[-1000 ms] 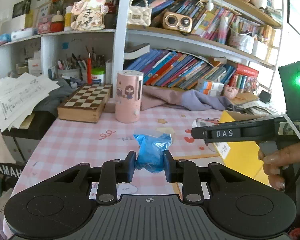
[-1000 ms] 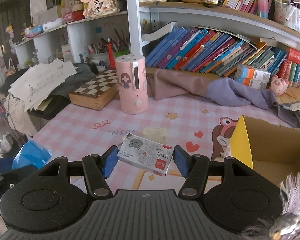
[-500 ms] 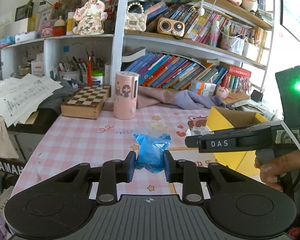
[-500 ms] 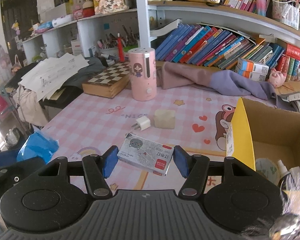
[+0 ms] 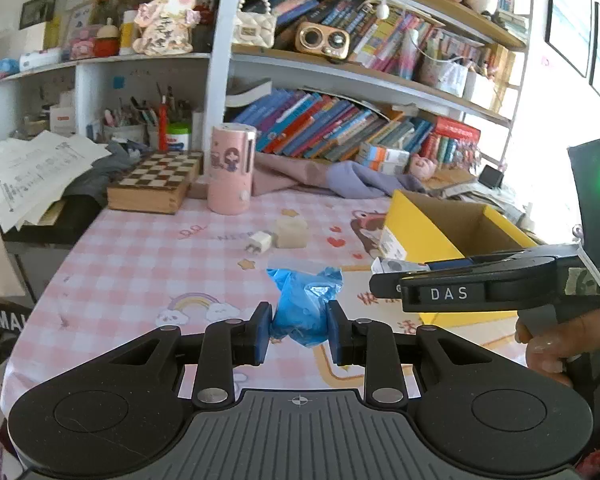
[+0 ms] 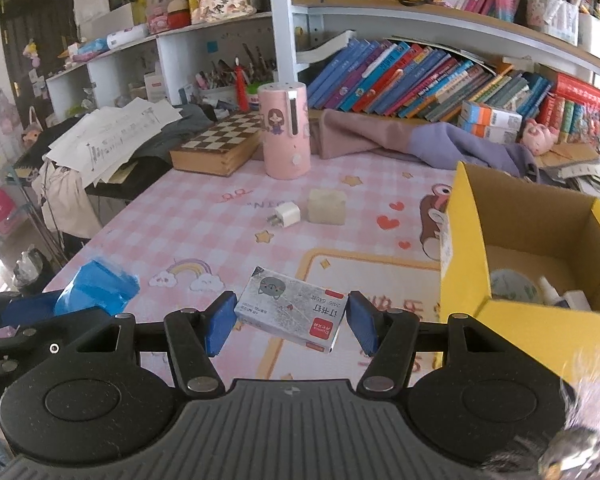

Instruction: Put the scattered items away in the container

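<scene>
Bookshelves crammed with leaning books [image 6: 412,80] run along the back wall, and below them a desk [image 6: 204,224] under a pink checked cloth carries the clutter. At its far edge sit a wooden chessboard box [image 6: 220,140] and, just beside it, an upright pink cylinder [image 6: 286,132] with a cartoon girl on it. A purple cloth [image 6: 420,140] lies crumpled along the foot of the shelf.

The left tool [image 5: 298,330] is squeezed narrow on a crumpled blue plastic bag [image 5: 304,304], which is pinched between its blue pads and held above the cloth. The right tool [image 6: 291,322] stands at a middling width, gripping a small grey box with a cat drawing [image 6: 290,308] by its two short ends, the box tilted a little and clear of the desk. A hand [image 5: 560,340] shows on the right tool's handle in the left view.

A yellow cardboard box [image 6: 464,240] stands open at the right of the desk, just beside the right tool, with a few small items lying in its bottom. Out in the middle of the desk, well apart from both tools, a white charger plug [image 6: 284,214] and a pale cube [image 6: 327,206] lie near each other
</scene>
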`<state>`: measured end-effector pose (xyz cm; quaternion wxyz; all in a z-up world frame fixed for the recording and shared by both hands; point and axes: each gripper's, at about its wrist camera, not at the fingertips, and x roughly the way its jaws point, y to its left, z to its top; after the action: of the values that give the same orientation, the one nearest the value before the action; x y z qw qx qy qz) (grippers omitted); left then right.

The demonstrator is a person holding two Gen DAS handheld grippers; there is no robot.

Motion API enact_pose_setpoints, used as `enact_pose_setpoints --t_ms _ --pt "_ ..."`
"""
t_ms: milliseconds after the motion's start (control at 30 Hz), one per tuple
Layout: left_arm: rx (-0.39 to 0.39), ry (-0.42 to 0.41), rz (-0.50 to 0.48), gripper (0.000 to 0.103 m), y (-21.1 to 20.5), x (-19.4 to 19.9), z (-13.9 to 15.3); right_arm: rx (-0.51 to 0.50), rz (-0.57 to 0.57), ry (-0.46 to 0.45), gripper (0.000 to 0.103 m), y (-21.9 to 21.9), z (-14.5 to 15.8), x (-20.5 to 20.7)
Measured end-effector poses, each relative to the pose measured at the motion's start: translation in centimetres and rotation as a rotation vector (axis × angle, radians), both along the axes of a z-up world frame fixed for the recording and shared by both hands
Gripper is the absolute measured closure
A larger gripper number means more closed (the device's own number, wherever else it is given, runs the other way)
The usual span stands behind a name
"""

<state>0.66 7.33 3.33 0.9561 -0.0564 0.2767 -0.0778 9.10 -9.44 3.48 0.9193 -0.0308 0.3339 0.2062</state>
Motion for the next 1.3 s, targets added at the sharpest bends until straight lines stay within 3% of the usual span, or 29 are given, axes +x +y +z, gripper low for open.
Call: enact_pose_setpoints --t_ms 600,1300 --pt "0.007 0.063 -0.145 0.076 -4.5 -1.2 -1.2 -0.005 -0.129 0.093 0.045 -5.6 -2.3 -4.3" --pt "0.02 0.078 -0.376 0.076 -10.1 -0.9 -1.7 0.001 -0.367 0.111 0.045 -12.2 -2.7 -8.3"
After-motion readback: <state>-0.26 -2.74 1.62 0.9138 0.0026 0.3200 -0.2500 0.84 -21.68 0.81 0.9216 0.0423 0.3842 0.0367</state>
